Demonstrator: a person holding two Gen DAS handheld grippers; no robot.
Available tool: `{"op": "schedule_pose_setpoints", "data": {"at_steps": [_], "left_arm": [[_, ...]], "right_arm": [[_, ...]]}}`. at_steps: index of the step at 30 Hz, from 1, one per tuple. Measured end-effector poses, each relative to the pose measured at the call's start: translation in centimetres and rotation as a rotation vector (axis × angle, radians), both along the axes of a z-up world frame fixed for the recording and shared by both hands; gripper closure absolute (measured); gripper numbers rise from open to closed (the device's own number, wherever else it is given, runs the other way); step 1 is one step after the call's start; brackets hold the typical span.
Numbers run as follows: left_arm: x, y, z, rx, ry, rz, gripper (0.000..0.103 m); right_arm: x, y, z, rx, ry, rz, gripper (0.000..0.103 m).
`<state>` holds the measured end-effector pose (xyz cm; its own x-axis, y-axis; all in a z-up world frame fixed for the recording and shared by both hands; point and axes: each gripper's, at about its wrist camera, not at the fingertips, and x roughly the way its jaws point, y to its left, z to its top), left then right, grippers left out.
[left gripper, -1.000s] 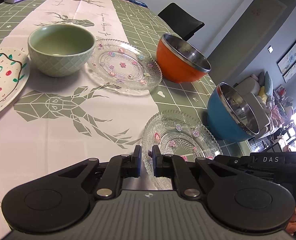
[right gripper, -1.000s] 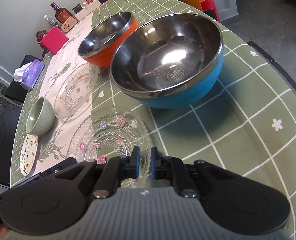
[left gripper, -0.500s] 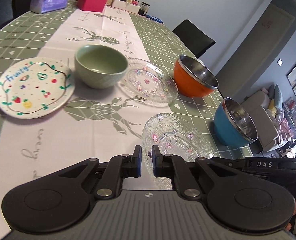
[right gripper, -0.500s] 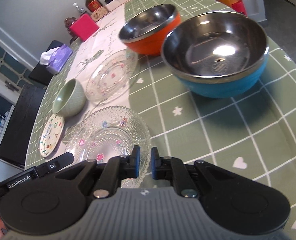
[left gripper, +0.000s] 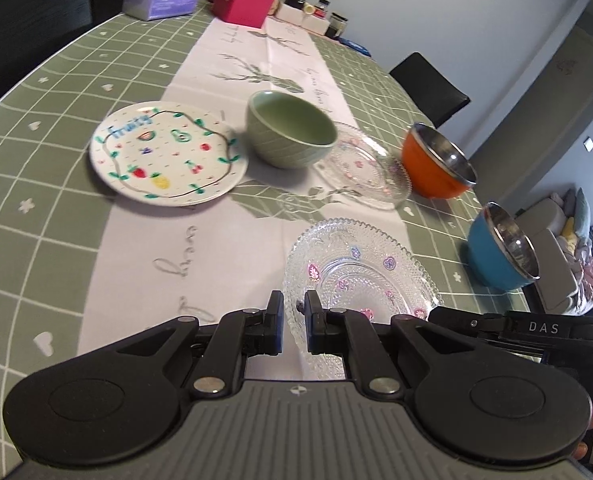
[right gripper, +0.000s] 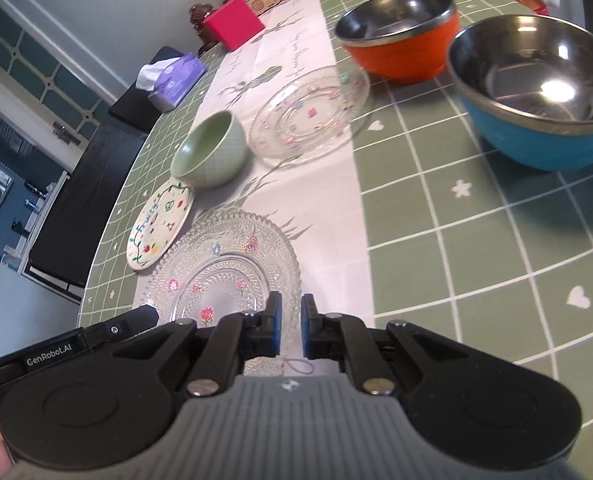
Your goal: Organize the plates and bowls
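Plate lettering: "Fruity" on the painted plate (left gripper: 168,154), ahead-left of the left gripper (left gripper: 293,312).
Casings: "DAS", "GenRobot.AI".
Fingers: both grippers narrow; whether either pinches the near glass plate (left gripper: 360,272) I cannot tell; its rim meets the right gripper (right gripper: 291,314).
Open room: bare cloth (right gripper: 476,280) right of the right fingers.
Bowls: green bowl (left gripper: 290,134), orange bowl (right gripper: 400,32), blue bowl (right gripper: 536,92) well ahead.

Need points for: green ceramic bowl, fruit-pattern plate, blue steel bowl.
green ceramic bowl (left gripper: 292,136), left wrist view, inner wall below the rim.
fruit-pattern plate (left gripper: 168,156), left wrist view, flat painted centre.
blue steel bowl (right gripper: 536,80), right wrist view, steel inner wall.
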<state>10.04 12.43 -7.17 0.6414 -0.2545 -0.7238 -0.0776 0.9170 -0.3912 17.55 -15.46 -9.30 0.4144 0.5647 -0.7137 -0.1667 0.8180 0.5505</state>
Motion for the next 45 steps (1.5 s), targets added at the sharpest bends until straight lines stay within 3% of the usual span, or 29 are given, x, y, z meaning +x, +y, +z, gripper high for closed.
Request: {"op": "schedule_pose_setpoints", "data": {"at_steps": [11, 26, 36, 38, 40, 42, 45], "left_arm": [[-0.5, 2.9, -1.3, 0.024, 0.056, 0.115, 0.092], [-0.4, 1.7, -1.9, 0.106, 0.057, 0.114, 0.089], [-0.4, 1.6, -2.0, 0.107, 0.051, 0.111, 0.087], [-0.4, 1.7, -2.0, 0.106, 0.055, 0.112, 0.081], [-0.4, 1.7, -1.9, 0.102, 0.049, 0.114, 0.077], [-0.6, 1.8, -1.6, 0.101, 0.030, 0.124, 0.071], [-0.7, 2.0, -1.1, 0.095, -0.006, 0.137, 0.060]], "right_arm": [[0.0, 4.2, -1.4, -0.011, 0.020, 0.064, 0.096], [-0.1, 4.7, -1.7, -0.055, -0.028, 0.099, 0.096], [-0.2, 4.7, -1.7, -0.048, -0.037, 0.103, 0.093], [-0.4, 4.7, -1.5, -0.056, -0.050, 0.104, 0.092], [-0.5, 4.5, -1.3, -0.059, -0.064, 0.098, 0.086], [-0.6, 4.2, -0.9, -0.057, -0.083, 0.078, 0.063], [-0.6, 3.7, -0.4, -0.052, -0.103, 0.054, 0.058]]}}
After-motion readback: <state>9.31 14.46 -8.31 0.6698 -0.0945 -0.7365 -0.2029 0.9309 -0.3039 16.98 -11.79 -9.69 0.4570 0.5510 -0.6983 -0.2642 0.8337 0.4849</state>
